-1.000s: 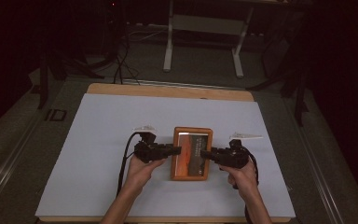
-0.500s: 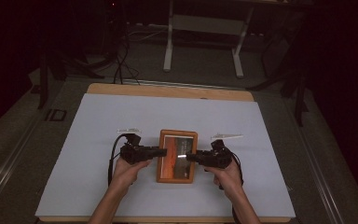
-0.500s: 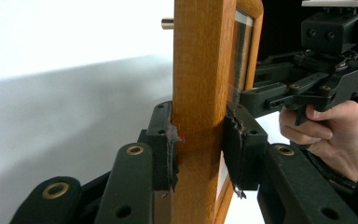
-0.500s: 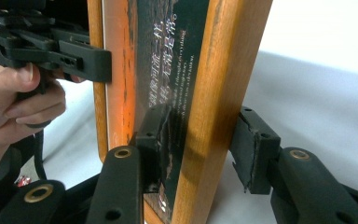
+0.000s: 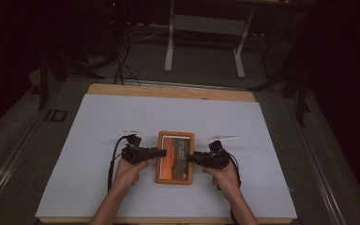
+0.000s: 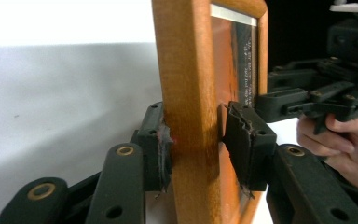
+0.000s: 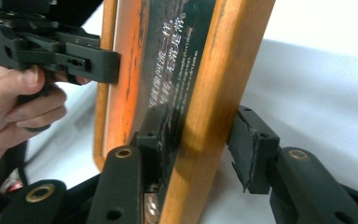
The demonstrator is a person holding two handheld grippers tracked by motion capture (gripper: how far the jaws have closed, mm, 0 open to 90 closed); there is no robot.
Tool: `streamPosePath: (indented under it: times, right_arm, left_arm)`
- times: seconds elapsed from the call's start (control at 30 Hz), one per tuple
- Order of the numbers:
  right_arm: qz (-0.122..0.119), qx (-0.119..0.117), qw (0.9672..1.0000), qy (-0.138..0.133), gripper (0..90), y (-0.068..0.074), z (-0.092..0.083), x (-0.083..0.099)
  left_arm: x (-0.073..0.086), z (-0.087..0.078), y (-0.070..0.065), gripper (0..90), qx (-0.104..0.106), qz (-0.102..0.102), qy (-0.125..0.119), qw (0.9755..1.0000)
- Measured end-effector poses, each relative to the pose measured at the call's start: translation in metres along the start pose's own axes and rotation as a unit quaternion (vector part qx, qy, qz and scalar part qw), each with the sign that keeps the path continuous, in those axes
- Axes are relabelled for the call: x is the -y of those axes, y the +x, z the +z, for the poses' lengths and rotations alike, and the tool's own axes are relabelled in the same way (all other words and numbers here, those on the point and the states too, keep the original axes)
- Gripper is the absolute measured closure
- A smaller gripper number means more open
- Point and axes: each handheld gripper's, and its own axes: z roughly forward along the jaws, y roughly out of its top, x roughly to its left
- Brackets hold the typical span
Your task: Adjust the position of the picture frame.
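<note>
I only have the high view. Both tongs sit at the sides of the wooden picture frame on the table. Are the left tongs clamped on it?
Observer: No. The left tongs straddle a side rail of the picture frame and have just been opening. One pad touches the wood, and the other looks a sliver off it.
Operator: And the right tongs?
Observer: The right tongs straddle the opposite rail, loose. The outer pad stands clearly apart from the wood.
Operator: What's behind the glass?
Observer: An orange and dark print with white lines of characters.
</note>
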Motion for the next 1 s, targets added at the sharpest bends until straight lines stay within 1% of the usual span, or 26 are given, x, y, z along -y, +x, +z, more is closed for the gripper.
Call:
streamPosePath:
  times: [0.03, 0.07, 0.1, 0.17, 0.2, 0.23, 0.27, 0.3, 0.33, 0.4, 0.43, 0.47, 0.5, 0.67, 0.7, 0.8, 0.83, 0.87, 0.9, 0.93, 0.97, 1.0]
  right_arm:
    - [0.000, 0.000, 1.0000, 0.000, 60.0, 0.000, 0.000, 0.000]
    - [0.005, 0.011, 0.9999, 0.005, 58.2, -0.003, 0.002, 0.001]
    - [0.010, 0.013, 0.9998, 0.008, 57.0, -0.005, 0.005, 0.002]
    - [0.014, 0.012, 0.9998, 0.010, 56.5, -0.007, 0.007, 0.003]
    - [0.024, 0.006, 0.9997, 0.008, 55.9, -0.009, 0.009, 0.005]
    - [0.024, 0.006, 0.9997, 0.008, 55.9, -0.009, 0.009, 0.005]
    - [0.024, 0.008, 0.9996, 0.012, 54.7, -0.010, 0.011, 0.006]
    - [0.028, 0.007, 0.9995, 0.010, 54.5, -0.011, 0.012, 0.006]
    - [0.028, 0.007, 0.9995, 0.010, 54.5, -0.011, 0.012, 0.006]
    - [0.037, -0.001, 0.9993, 0.009, 54.2, -0.015, 0.014, 0.007]
    - [0.037, -0.001, 0.9993, 0.009, 54.2, -0.015, 0.014, 0.007]
    - [0.037, -0.001, 0.9993, 0.009, 54.2, -0.015, 0.014, 0.007]
    - [0.038, -0.006, 0.9992, 0.012, 53.1, -0.017, 0.018, 0.007]
    - [0.037, -0.011, 0.9992, 0.015, 53.2, -0.018, 0.018, 0.008]
    - [0.035, -0.012, 0.9992, 0.015, 53.1, -0.019, 0.018, 0.008]
    - [0.029, -0.009, 0.9994, 0.016, 52.8, -0.018, 0.017, 0.008]
    - [0.014, 0.004, 0.9998, 0.013, 54.5, -0.016, 0.014, 0.007]
    - [0.014, 0.004, 0.9998, 0.013, 54.5, -0.016, 0.014, 0.007]
    - [-0.003, 0.021, 0.9997, 0.014, 53.9, -0.013, 0.010, 0.006]
    - [-0.003, 0.021, 0.9997, 0.014, 53.9, -0.013, 0.010, 0.006]
    - [-0.013, 0.024, 0.9996, 0.009, 53.8, -0.011, 0.006, 0.004]
    - [-0.013, 0.024, 0.9996, 0.009, 53.8, -0.011, 0.006, 0.004]
  left_arm:
    - [0.000, 0.001, 0.001, 60.2, -0.006, -0.002, 0.001, 1.0000]
    - [0.000, 0.002, 0.002, 60.2, -0.036, 0.000, 0.000, 0.9993]
    - [0.000, 0.002, 0.002, 61.0, -0.047, 0.000, 0.003, 0.9989]
    - [0.000, 0.002, 0.003, 60.4, -0.046, -0.004, 0.005, 0.9989]
    - [0.000, 0.004, 0.006, 60.1, -0.043, -0.010, 0.007, 0.9990]
    - [0.000, 0.004, 0.006, 59.9, -0.043, -0.010, 0.007, 0.9990]
    - [0.001, 0.006, 0.008, 59.4, -0.045, -0.014, 0.009, 0.9988]
    - [0.001, 0.006, 0.008, 59.0, -0.045, -0.014, 0.009, 0.9988]
    - [0.001, 0.007, 0.007, 58.5, -0.050, -0.016, 0.010, 0.9986]
    - [0.001, 0.008, 0.008, 58.1, -0.053, -0.020, 0.012, 0.9983]
    - [0.002, 0.008, 0.009, 58.1, -0.053, -0.025, 0.012, 0.9982]
    - [0.002, 0.008, 0.009, 58.1, -0.053, -0.025, 0.012, 0.9982]
    - [0.004, 0.008, 0.012, 58.1, -0.050, -0.038, 0.009, 0.9979]
    - [0.005, 0.008, 0.013, 58.0, -0.047, -0.034, 0.008, 0.9983]
    - [0.005, 0.008, 0.012, 57.1, -0.050, -0.024, 0.009, 0.9984]
    - [0.005, 0.006, 0.013, 48.4, -0.048, -0.023, 0.011, 0.9985]
    - [0.004, 0.003, 0.015, 47.3, -0.047, -0.027, 0.003, 0.9985]
    - [0.004, 0.003, 0.015, 46.2, -0.047, -0.027, 0.003, 0.9985]
    - [0.003, -0.002, 0.016, 45.5, -0.049, -0.028, -0.006, 0.9984]
    - [0.003, -0.002, 0.016, 45.3, -0.049, -0.028, -0.006, 0.9984]
    - [0.003, -0.008, 0.016, 45.1, -0.055, -0.028, -0.012, 0.9980]
    - [0.003, -0.008, 0.016, 44.8, -0.055, -0.028, -0.012, 0.9980]
